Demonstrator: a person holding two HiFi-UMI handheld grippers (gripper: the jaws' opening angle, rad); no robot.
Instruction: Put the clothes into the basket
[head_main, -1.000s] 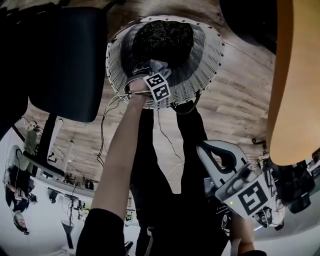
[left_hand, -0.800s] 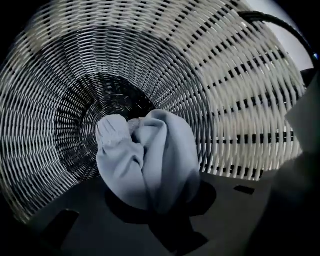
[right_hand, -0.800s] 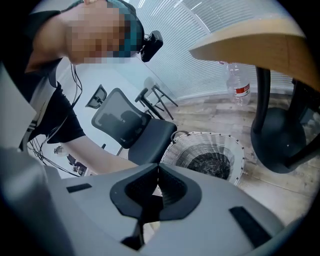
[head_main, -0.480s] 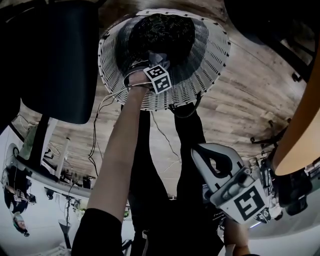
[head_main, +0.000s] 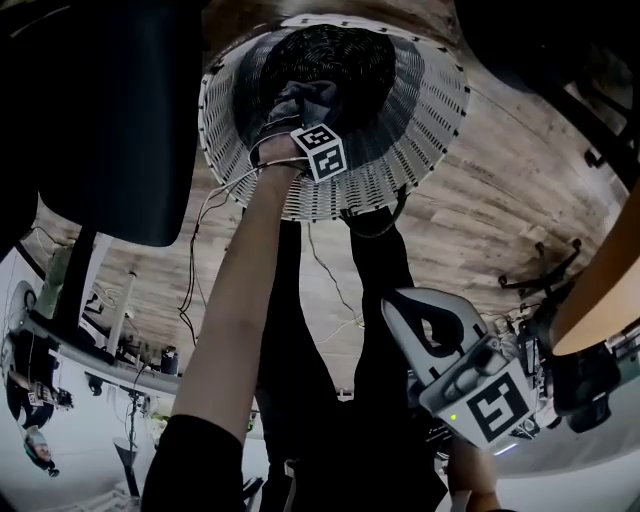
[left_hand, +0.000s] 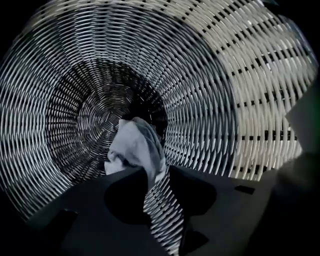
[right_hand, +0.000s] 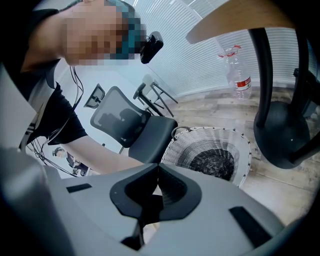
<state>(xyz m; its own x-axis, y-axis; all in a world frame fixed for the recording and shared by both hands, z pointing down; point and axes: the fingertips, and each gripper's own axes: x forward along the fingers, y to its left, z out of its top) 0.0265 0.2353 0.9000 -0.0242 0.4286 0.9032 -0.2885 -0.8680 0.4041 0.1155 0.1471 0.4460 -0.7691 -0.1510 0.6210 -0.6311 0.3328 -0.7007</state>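
The left gripper (left_hand: 158, 172), upper centre in the head view, hangs inside the basket (head_main: 425, 125) with its jaws clamped on the grey cloth (left_hand: 134, 146), placed for release. The right gripper (right_hand: 156, 168), lower right, has its jaws together on nothing and is held clear.

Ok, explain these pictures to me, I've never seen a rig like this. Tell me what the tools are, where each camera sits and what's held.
A person holds a two-jawed tool in each hand. One picture comes from a camera on the person's head, looking down; the other two come from cameras riding on the tools, looking along their jaws. The left hand-held gripper reaches into a white wicker basket standing on a wooden floor, its jaws pinching a light grey cloth. The right hand-held gripper is outside the basket, jaws closed on nothing.
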